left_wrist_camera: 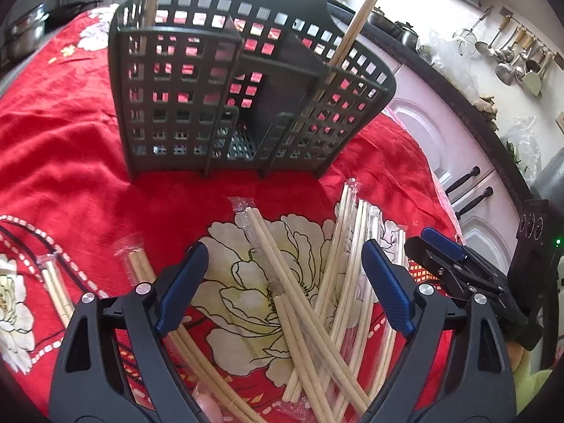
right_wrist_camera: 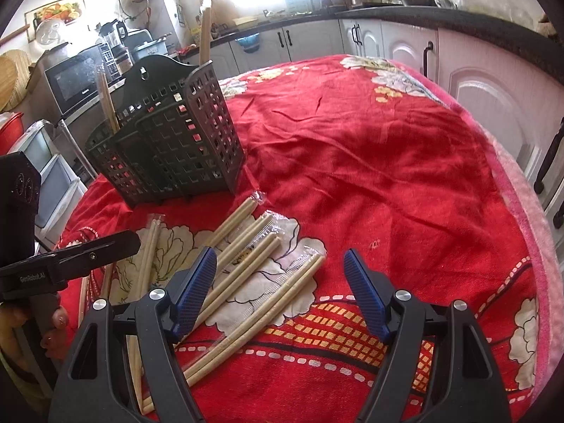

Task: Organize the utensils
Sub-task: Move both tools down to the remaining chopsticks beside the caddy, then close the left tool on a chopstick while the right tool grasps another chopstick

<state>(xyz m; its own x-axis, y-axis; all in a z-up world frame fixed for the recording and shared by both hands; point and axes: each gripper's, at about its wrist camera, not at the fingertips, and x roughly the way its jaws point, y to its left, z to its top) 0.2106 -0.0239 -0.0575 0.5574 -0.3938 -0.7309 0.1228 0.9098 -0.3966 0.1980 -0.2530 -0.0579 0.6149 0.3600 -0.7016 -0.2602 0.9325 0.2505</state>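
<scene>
A dark grid utensil holder (left_wrist_camera: 229,98) stands on the red floral cloth, with chopsticks (left_wrist_camera: 352,31) upright in its side compartments; it also shows in the right wrist view (right_wrist_camera: 169,141). Several wrapped wooden chopstick pairs (left_wrist_camera: 317,299) lie in a loose pile on the cloth. My left gripper (left_wrist_camera: 285,278) is open and empty just above the pile. My right gripper (right_wrist_camera: 280,282) is open and empty over the pile's right edge (right_wrist_camera: 261,275); it also shows in the left wrist view (left_wrist_camera: 444,250).
More chopstick pairs (left_wrist_camera: 56,289) lie at the left on the cloth. Kitchen cabinets (right_wrist_camera: 476,81) and a dark counter ring the table. A microwave (right_wrist_camera: 77,77) stands behind the holder. The red cloth (right_wrist_camera: 387,162) stretches right.
</scene>
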